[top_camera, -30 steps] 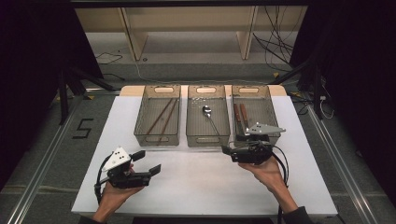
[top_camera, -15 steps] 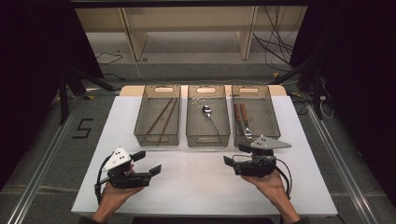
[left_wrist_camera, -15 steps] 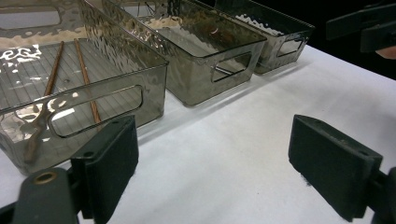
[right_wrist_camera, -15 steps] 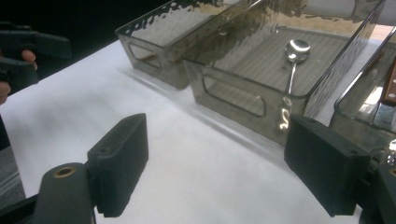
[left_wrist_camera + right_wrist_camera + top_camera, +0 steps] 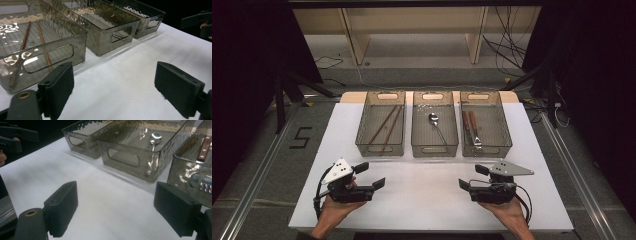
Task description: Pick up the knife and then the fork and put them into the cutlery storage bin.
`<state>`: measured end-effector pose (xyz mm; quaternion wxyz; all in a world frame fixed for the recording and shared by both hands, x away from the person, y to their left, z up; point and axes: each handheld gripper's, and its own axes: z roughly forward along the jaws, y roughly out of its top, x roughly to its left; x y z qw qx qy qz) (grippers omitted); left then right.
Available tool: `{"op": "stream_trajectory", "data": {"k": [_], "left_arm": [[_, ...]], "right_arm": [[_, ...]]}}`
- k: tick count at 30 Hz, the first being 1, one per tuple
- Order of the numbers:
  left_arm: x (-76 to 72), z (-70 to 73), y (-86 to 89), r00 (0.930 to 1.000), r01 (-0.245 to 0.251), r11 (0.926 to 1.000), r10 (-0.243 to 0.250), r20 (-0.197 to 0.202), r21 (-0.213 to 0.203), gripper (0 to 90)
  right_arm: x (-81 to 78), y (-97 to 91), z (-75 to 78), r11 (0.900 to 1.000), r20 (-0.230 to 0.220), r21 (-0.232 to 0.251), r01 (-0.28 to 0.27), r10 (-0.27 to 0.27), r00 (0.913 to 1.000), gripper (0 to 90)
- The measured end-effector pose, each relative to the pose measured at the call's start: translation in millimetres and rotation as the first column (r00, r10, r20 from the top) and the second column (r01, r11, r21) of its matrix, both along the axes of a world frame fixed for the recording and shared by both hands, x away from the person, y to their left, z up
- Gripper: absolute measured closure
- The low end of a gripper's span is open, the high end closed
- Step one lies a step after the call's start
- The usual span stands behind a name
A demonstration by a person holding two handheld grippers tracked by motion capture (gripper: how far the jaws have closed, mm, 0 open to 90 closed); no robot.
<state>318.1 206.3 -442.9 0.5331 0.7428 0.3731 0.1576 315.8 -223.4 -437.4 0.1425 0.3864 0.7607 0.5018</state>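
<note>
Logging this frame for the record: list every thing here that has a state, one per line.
left gripper: jaws open, empty, held over the table.
right gripper: jaws open, empty, held over the table.
left bin: upright, holds two chopsticks.
middle bin: upright, holds a spoon, bowl up.
right bin: upright, holds wooden-handled cutlery, lying flat.

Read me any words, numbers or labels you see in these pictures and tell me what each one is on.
"5": a dark numeral marked on the grey floor left of the white table.
No lettering is legible on the three clear bins, the cutlery or the grippers.
</note>
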Motion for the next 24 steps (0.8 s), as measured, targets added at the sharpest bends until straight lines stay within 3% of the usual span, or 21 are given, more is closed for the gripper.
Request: {"op": "stream_trajectory", "data": {"k": [9,24], "left_arm": [[-1.0,-0.1,-2.6,0.9999,0.012,0.9999,-0.012,-0.002,0.003,15.7],[-0.4,-0.3,-1.8,1.0,0.007,1.0,-0.007,-0.002,0.002,15.7]], "right_arm": [[-5.5,-9.1,-2.5,0.9996,0.012,0.013,0.027,-0.027,0.9996,20.3],[-5.8,-6.9,-3.0,0.9997,0.024,0.01,0.022,-0.023,0.9995,19.9]]}}
